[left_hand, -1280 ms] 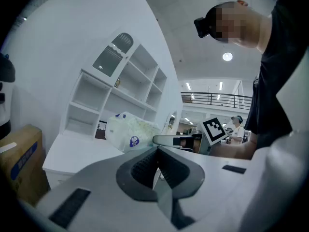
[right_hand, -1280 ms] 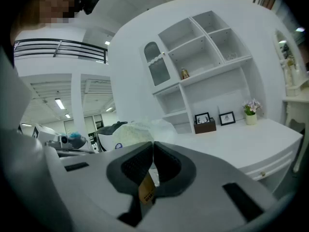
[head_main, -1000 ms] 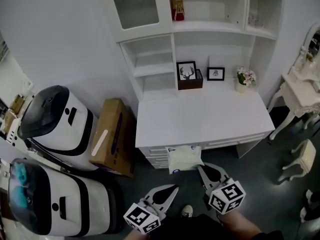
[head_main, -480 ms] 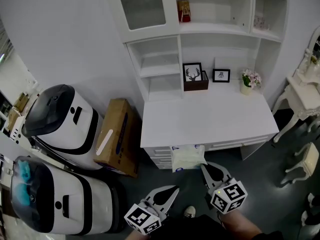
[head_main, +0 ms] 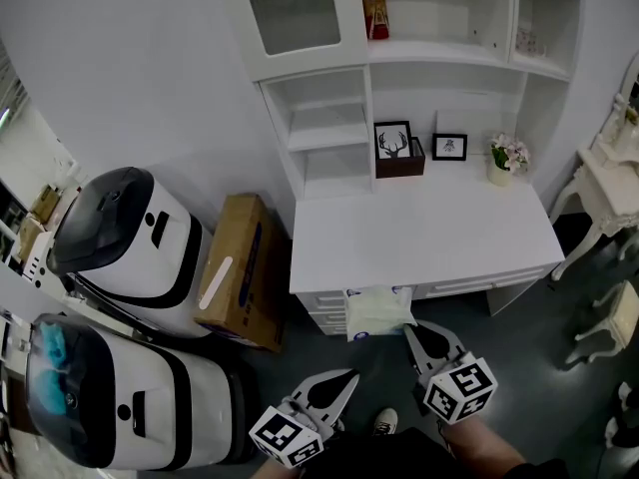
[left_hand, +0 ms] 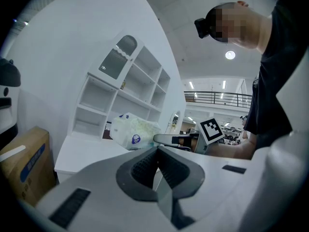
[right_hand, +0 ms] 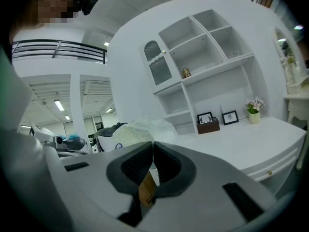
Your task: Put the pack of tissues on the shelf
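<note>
The white shelf (head_main: 419,53) rises behind the white worktop (head_main: 429,233). The pack of tissues (head_main: 377,311) hangs just before the worktop's front edge, well below the shelf, its near end pinched in the right gripper (head_main: 411,329), fingers clamped on it. The left gripper (head_main: 344,379) sits lower beside it, fingers together on nothing

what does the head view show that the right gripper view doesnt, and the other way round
Only the head view: the marker cube on the right gripper, and a shoe on the dark floor. Only the right gripper view: a balcony railing, ceiling lights, and, close up, the jaws shut on the tissue pack. Both: the tissue pack, white desk, deer picture and flower pot.
</note>
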`<state>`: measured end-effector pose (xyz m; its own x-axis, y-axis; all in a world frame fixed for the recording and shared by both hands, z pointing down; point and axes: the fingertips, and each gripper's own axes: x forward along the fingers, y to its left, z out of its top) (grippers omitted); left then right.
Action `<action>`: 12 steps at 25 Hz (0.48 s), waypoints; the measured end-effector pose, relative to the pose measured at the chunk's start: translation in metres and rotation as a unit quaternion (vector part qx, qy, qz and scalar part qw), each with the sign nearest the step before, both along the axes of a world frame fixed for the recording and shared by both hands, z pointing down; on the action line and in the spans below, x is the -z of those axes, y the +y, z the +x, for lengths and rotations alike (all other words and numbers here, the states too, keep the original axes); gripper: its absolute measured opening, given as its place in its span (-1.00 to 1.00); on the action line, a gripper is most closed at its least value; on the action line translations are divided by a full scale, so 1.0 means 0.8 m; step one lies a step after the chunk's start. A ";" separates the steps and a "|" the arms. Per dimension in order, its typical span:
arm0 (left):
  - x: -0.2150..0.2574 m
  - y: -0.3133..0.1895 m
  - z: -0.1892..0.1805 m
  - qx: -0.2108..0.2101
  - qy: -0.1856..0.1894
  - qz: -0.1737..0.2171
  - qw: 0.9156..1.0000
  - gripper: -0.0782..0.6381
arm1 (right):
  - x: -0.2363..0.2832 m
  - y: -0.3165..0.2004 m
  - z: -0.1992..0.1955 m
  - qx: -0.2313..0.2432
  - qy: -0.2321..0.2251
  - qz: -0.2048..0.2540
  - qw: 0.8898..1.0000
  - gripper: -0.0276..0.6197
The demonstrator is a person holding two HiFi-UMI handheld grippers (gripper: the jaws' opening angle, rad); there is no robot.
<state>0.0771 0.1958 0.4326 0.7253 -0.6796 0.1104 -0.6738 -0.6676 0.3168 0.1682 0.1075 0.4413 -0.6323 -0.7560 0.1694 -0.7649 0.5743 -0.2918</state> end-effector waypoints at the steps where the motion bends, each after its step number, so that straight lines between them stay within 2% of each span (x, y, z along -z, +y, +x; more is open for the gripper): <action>1: 0.000 -0.001 -0.003 -0.001 0.000 -0.001 1.000 -0.77 | 0.000 -0.001 -0.003 -0.001 0.000 -0.001 1.000 -0.89; 12: -0.004 -0.024 -0.037 -0.009 0.001 -0.012 1.000 -0.77 | -0.006 -0.025 -0.031 -0.015 -0.003 -0.014 1.000 -0.89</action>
